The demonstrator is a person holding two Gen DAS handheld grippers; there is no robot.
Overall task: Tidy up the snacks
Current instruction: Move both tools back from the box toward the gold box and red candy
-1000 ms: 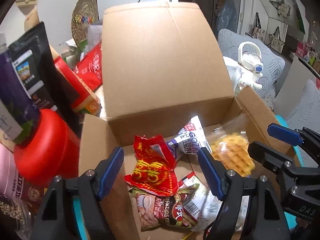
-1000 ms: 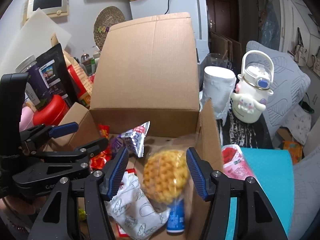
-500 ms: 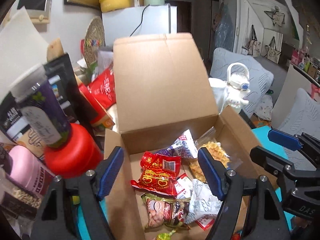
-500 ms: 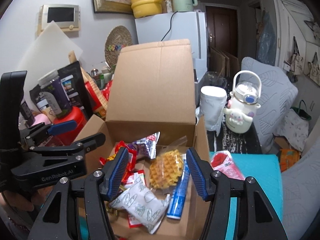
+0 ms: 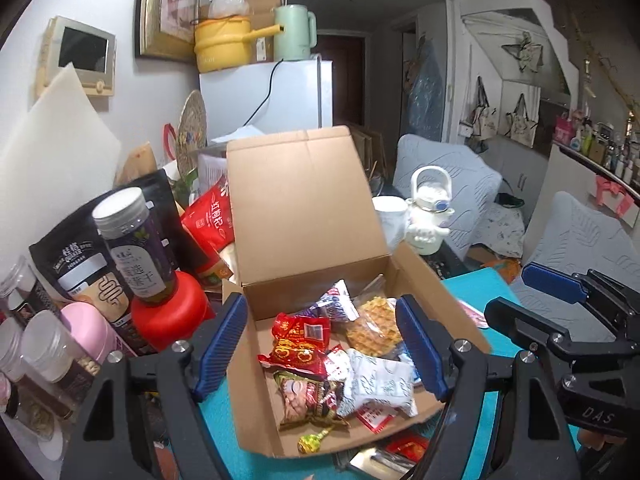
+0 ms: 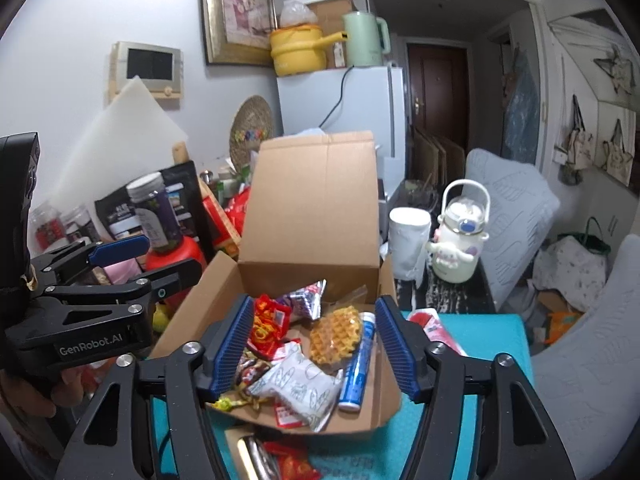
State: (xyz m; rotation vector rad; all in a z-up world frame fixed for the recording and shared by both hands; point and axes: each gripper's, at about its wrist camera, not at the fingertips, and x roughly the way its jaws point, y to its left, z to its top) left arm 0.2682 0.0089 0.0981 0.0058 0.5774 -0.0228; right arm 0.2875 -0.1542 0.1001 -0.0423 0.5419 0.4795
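An open cardboard box (image 5: 300, 208) (image 6: 316, 208) stands on the teal table with its lid up. Inside lie a red packet (image 5: 300, 340) (image 6: 268, 326), a bagged waffle (image 5: 374, 326) (image 6: 334, 334), a white packet (image 5: 380, 380) (image 6: 298, 384), a blue tube (image 6: 358, 364) and a brown nut packet (image 5: 308, 400). My left gripper (image 5: 320, 344) (image 6: 120, 256) hovers open above the box, holding nothing. Beside it my right gripper (image 6: 314, 344) (image 5: 552, 292) is above the box too. Its jaws are opening, with nothing pressed between them.
Left of the box crowd a red jar (image 5: 168, 320), a purple-labelled jar (image 5: 136, 248), a black pouch and more jars. A white cup (image 6: 408, 240) and a white character bottle (image 6: 460, 240) stand to the right. Loose packets (image 6: 288, 460) lie in front of the box.
Both grippers have drawn back and up from the box, so it looks smaller and lower. The waffle, close between the right fingers before, now lies far below them in the box.
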